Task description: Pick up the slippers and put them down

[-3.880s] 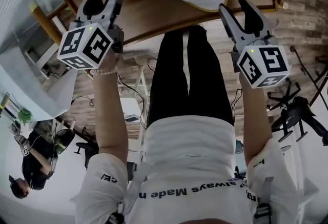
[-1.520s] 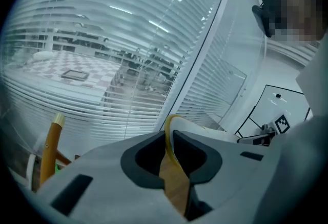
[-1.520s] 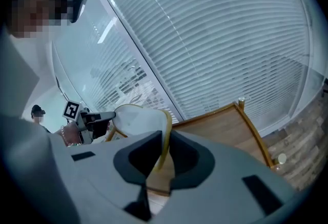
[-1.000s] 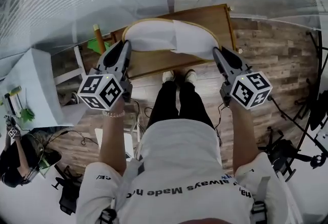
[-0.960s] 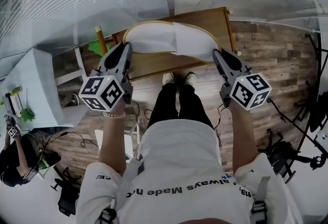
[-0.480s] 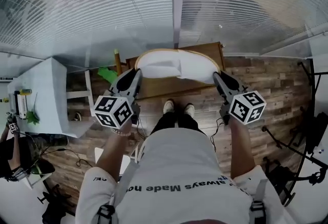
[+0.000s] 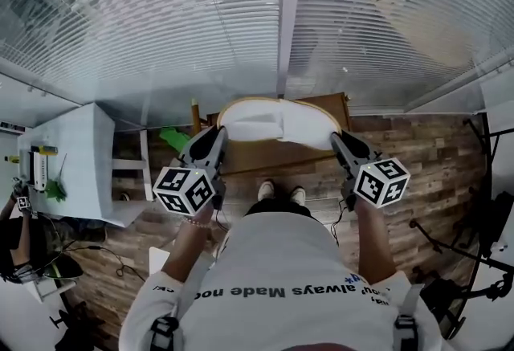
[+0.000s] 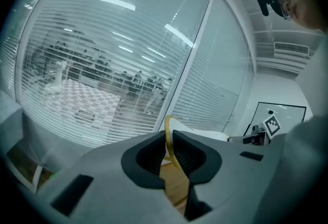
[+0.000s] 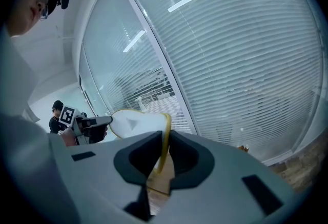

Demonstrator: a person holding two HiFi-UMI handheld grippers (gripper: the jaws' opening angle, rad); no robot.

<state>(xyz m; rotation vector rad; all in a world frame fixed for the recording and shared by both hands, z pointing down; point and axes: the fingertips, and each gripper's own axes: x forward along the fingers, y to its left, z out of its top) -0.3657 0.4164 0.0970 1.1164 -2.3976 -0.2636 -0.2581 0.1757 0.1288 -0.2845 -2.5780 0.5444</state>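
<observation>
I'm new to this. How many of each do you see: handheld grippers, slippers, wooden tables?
Grippers: 2, the left gripper and the right gripper
White slipper with yellow rim: 1
Wooden table: 1
Total: 4

Office-style lab, this one: glass partitions [image 7: 201, 28] hung with slatted blinds all round, a wood-plank floor [image 7: 422, 157] with cables [image 7: 88, 257] trailing over it, black tripod stands [image 7: 454, 245] on the right, a white counter [image 7: 68, 169] on the left, and a wall air vent [image 8: 290, 48].
</observation>
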